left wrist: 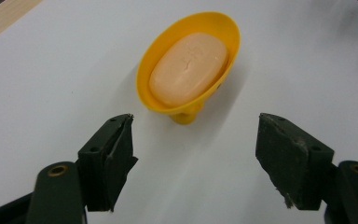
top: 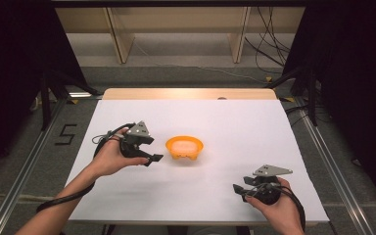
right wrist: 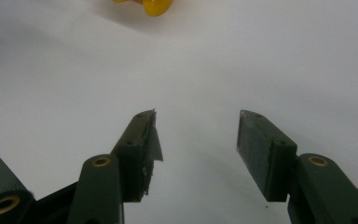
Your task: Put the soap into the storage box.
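Two grippers are in play: our left gripper [top: 152,157] hovers just beside the yellow dish [top: 184,147] at mid-desk [top: 225,127], jaws spread wide and empty, while our right gripper [top: 240,190] waits well apart near the front edge, its jaws likewise parted on nothing. We judge this the approach step, with the soap [left wrist: 189,67] lying in the dish [left wrist: 158,60] straight ahead of our left jaws. Next we should ease forward, straddle the soap or the rim, then close.

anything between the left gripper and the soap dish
Nothing: in the left gripper view, bare white table separates the open left gripper from the soap dish.
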The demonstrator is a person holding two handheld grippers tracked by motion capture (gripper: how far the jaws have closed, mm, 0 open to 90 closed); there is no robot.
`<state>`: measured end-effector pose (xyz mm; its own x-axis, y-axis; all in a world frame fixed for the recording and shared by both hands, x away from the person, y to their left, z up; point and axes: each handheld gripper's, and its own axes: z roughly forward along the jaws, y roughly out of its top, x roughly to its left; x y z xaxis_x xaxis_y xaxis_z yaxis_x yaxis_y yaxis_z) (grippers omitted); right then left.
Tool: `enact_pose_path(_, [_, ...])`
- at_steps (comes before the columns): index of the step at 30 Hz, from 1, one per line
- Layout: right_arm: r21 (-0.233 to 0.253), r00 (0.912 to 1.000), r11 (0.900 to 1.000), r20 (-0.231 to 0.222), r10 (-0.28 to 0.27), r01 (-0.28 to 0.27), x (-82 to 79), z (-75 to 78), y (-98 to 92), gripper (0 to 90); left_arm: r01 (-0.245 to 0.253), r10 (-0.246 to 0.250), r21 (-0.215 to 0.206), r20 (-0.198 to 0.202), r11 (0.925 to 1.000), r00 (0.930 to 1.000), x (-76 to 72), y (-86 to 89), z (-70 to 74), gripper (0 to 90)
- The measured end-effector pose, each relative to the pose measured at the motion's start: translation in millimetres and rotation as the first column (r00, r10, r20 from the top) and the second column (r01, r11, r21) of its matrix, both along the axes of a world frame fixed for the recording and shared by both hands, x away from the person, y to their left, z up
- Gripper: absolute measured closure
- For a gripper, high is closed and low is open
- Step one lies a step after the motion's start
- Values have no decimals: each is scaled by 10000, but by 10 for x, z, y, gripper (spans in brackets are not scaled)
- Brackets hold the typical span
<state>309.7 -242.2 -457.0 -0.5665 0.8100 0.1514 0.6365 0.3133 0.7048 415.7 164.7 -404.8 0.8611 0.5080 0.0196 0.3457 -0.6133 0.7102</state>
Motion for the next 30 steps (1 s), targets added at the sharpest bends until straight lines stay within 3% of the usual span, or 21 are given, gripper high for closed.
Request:
enact_pose_path(7, [-9,10000,10000,-43,-19,19,-4,3,4,473,-154,154,185,19,9997,9999,-186,216,-107,272])
enact_pose_path(13, [-86,9999,9999,-75,-93,92,-12,7,13,471,-749,750,23,-183,9972,9970,-364,463,-324,274])
enact_pose_path(18, [-94,9999,9999,-85,-107,106,-10,6,17,471,-1002,1028,539,-479,9935,9935,-454,638,-543,278])
enact_pose_path(22, [-95,9999,9999,-79,-124,124,-14,12,16,471,-1174,1198,649,-331,9910,9923,-558,722,-656,282])
enact_pose_path(23, [-88,9999,9999,-69,-108,108,-13,11,14,470,-1002,1027,768,-285,9920,9943,-585,752,-667,284])
enact_pose_path(26, [-93,9999,9999,-61,-89,89,-12,11,13,470,-1167,1199,607,-518,9913,9914,-661,785,-707,283])
enact_pose_path(27, [-53,10000,10000,-54,-62,62,-12,10,13,470,-1197,1221,751,-280,9900,9921,-682,798,-714,284])
enact_pose_path(28, [-34,10000,10000,-43,-49,49,-13,12,12,470,-1228,1263,757,-431,9895,9911,-713,804,-726,283])
enact_pose_path(30, [-34,10000,10000,-22,25,-25,-9,15,6,470,-1184,1218,966,-297,9883,9921,-745,831,-731,283])
